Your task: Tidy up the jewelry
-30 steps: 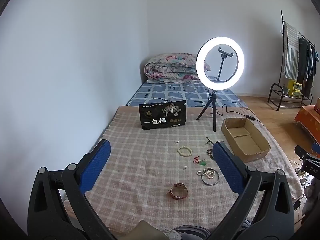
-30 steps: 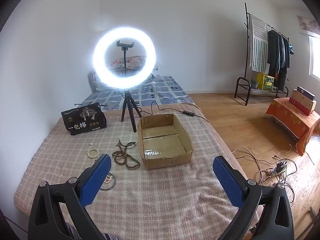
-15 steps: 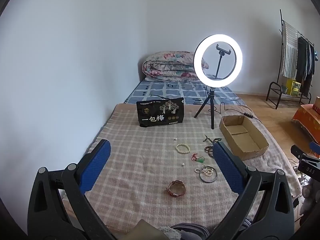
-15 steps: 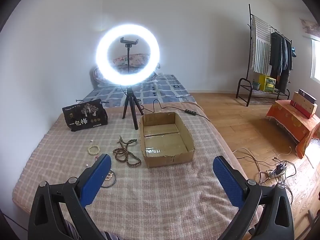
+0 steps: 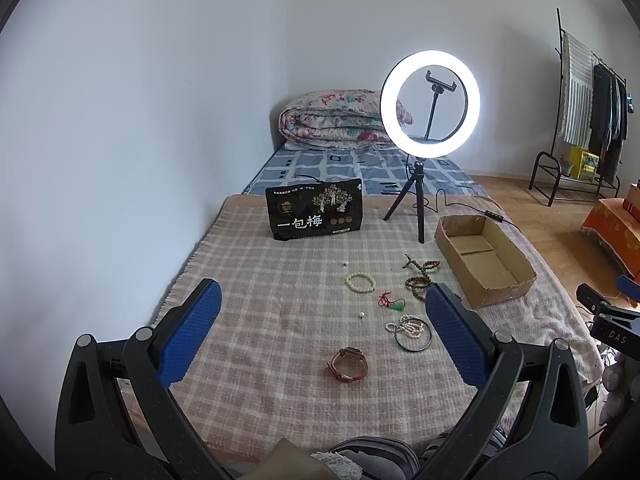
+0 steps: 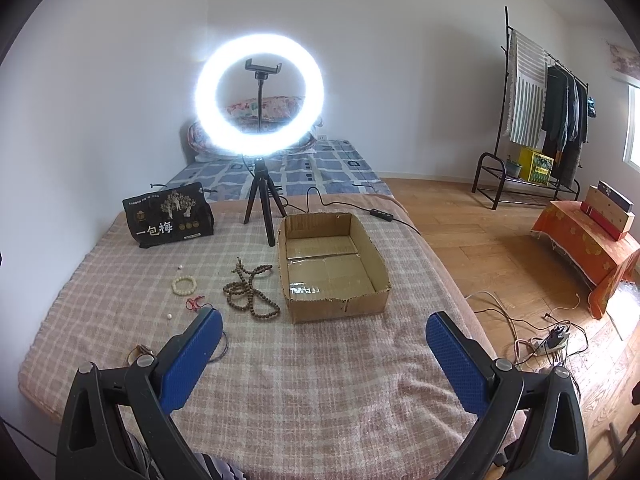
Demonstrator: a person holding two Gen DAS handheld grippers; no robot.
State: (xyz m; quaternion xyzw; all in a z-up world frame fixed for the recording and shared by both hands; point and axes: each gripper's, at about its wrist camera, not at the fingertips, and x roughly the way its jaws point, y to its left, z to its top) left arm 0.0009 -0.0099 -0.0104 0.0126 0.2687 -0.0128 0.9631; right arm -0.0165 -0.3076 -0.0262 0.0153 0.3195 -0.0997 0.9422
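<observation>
Jewelry lies scattered on a checked blanket [image 5: 280, 320]: a red-strap watch [image 5: 349, 365], a pearl strand inside a dark bangle [image 5: 412, 330], a red cord with a green pendant [image 5: 392, 302], a cream bead bracelet [image 5: 360, 282] and a brown bead necklace [image 6: 250, 292]. An empty cardboard box [image 6: 332, 268] sits to their right. My left gripper [image 5: 320, 322] is open and empty above the watch. My right gripper [image 6: 324, 350] is open and empty in front of the box.
A lit ring light on a tripod [image 5: 430, 104] and a black snack bag [image 5: 314, 208] stand behind the jewelry. A folded quilt [image 5: 332, 120] lies at the far end. Wooden floor, cables [image 6: 548, 340] and a clothes rack [image 6: 540, 120] are to the right.
Both grippers have drawn back and tilted slightly; the jewelry and box now sit a little farther away in both views. Both stay open and empty.
</observation>
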